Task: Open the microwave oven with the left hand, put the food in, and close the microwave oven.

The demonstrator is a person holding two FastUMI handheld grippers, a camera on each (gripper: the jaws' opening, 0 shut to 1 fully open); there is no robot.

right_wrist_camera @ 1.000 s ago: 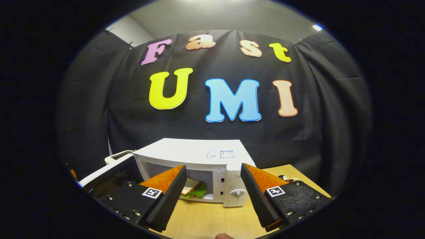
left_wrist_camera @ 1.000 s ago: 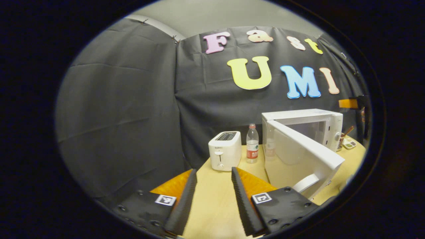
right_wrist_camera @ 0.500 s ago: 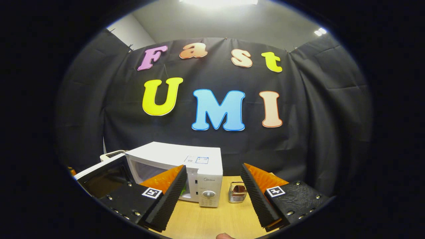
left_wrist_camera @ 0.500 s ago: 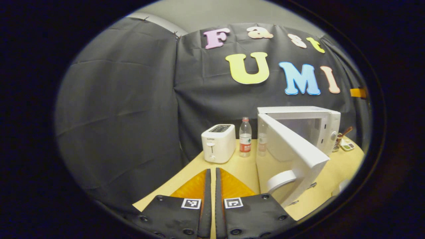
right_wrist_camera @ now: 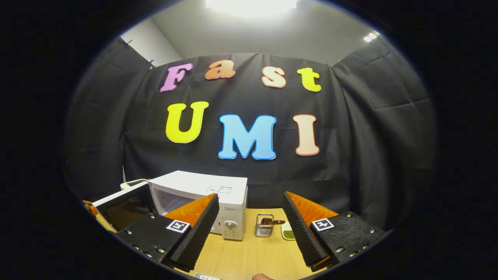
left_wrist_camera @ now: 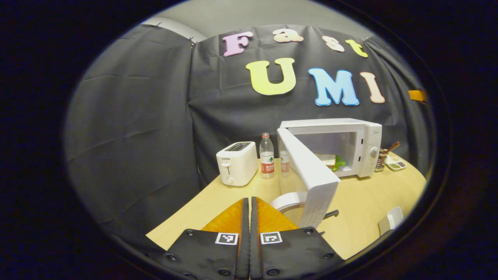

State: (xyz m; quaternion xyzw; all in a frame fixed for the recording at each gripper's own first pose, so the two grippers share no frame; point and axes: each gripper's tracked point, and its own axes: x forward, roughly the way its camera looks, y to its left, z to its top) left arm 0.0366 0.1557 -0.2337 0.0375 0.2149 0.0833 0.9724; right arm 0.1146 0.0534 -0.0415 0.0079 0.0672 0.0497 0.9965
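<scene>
A white two-slot toaster (left_wrist_camera: 237, 163) and clear plastic water bottle (left_wrist_camera: 267, 156) stand side by side on the pale wooden bench (left_wrist_camera: 365, 206), a small metal wire basket (right_wrist_camera: 264, 225) well apart

We see our right gripper (right_wrist_camera: 249, 229) held wide apart above the bench (right_wrist_camera: 253, 256). The microwave (right_wrist_camera: 210, 194) sits toward the far left edge, its door (right_wrist_camera: 122, 206) swung open. Just beside it stands a small metal holder (right_wrist_camera: 264, 225).
</scene>
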